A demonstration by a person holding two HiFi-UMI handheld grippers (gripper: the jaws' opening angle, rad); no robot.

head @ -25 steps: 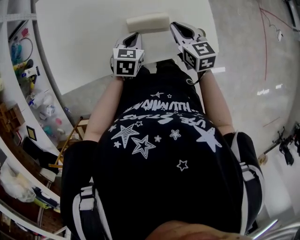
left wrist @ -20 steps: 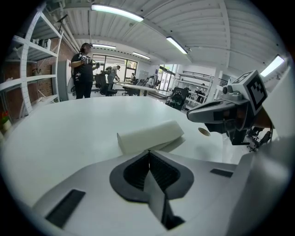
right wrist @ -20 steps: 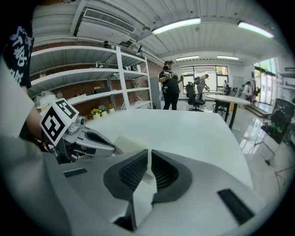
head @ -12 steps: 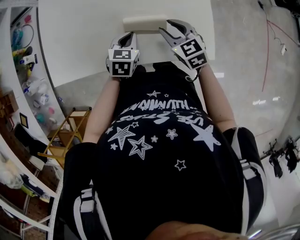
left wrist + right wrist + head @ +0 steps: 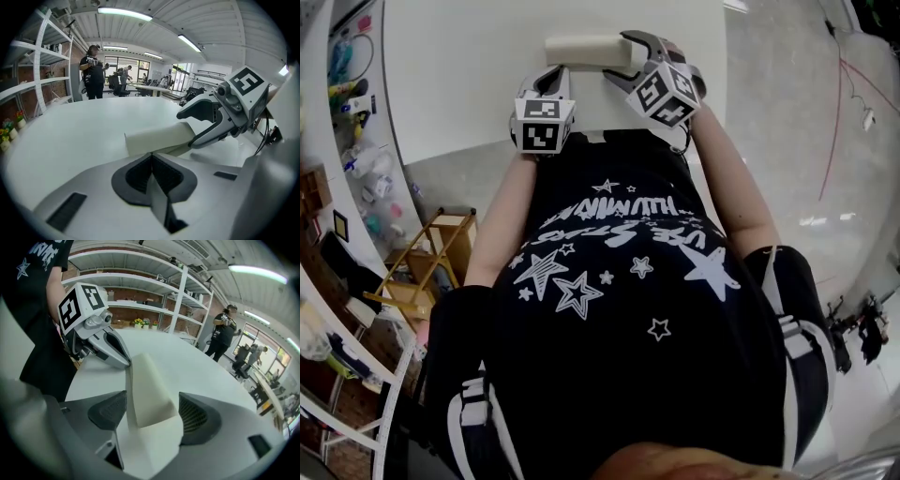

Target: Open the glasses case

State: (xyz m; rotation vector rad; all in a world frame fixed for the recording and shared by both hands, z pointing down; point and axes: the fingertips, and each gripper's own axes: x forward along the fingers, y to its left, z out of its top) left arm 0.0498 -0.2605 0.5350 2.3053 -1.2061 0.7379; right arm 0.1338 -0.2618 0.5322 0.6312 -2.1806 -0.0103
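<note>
A cream glasses case (image 5: 586,50) lies shut on the white table (image 5: 469,75), close to its near edge. My left gripper (image 5: 559,73) is shut, with nothing visible between its pads (image 5: 151,157). Its tip rests at the near left end of the case (image 5: 159,138). My right gripper (image 5: 620,59) is rolled on its side and its jaws are opening wide. They straddle the right end of the case (image 5: 147,392), and a gap shows at each pad. The right gripper (image 5: 187,130) also shows in the left gripper view, and the left gripper (image 5: 123,362) in the right gripper view.
The table's near edge (image 5: 487,150) runs just below both grippers, against the person's black shirt. A wooden stool (image 5: 441,262) and cluttered shelves (image 5: 337,141) stand at the left. People stand beyond the table (image 5: 93,70).
My right gripper has rolled onto its side, opened from shut, and moved up around the right end of the case. The left gripper has stayed put.
</note>
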